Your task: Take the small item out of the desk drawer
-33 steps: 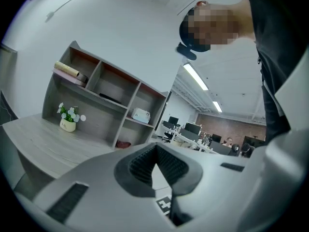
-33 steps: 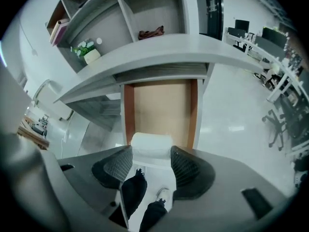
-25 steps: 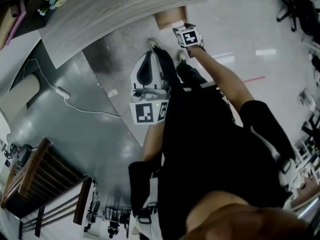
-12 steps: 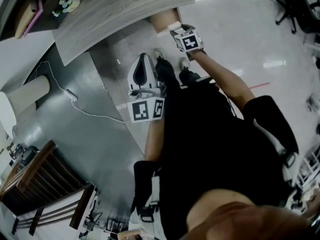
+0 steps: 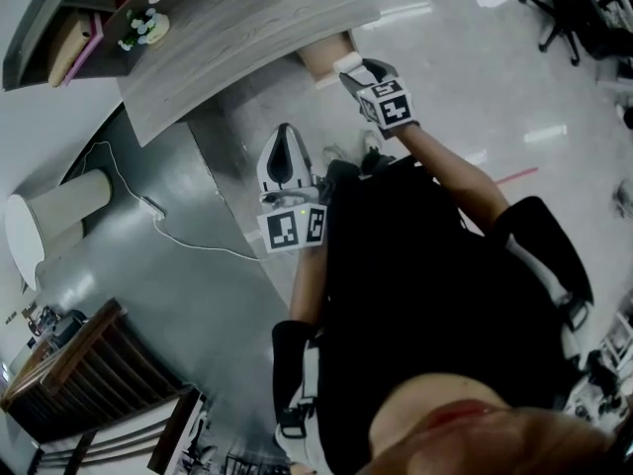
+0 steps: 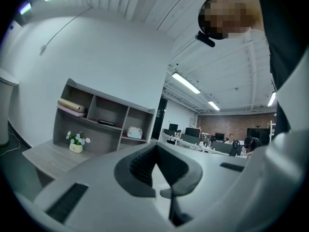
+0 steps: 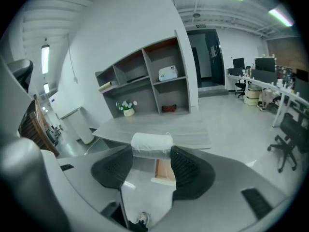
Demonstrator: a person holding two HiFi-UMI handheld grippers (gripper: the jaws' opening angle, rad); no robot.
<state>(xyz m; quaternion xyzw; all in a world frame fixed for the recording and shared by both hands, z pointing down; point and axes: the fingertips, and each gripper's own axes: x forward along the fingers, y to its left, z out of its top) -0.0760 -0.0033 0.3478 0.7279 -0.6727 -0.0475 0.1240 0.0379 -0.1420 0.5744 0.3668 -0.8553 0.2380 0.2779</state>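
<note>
My right gripper point(image 7: 151, 154) is shut on a small white wrapped roll point(image 7: 151, 143), held crosswise between the two dark pads. Below it, under the grey wooden desk point(image 7: 159, 128), the open drawer point(image 7: 164, 173) shows its light wood inside. From the head view the right gripper point(image 5: 368, 75) hangs just in front of the drawer point(image 5: 324, 53), with the white roll point(image 5: 348, 63) at its tip. Lower and to the left, my left gripper point(image 5: 282, 161) points at the floor. In its own view the left gripper point(image 6: 157, 161) has its jaws together with nothing between them.
A shelf unit point(image 7: 145, 79) with a small flower pot point(image 7: 128, 109) stands at the back of the desk. A white cylinder bin point(image 5: 54, 216) and a cable point(image 5: 178, 228) lie on the floor at left. A wooden bench point(image 5: 79, 384) sits lower left, an office chair point(image 5: 584, 8) upper right.
My right gripper, still shut on the white roll, has drawn a little back from the open drawer. The left gripper has stayed low beside the person's leg.
</note>
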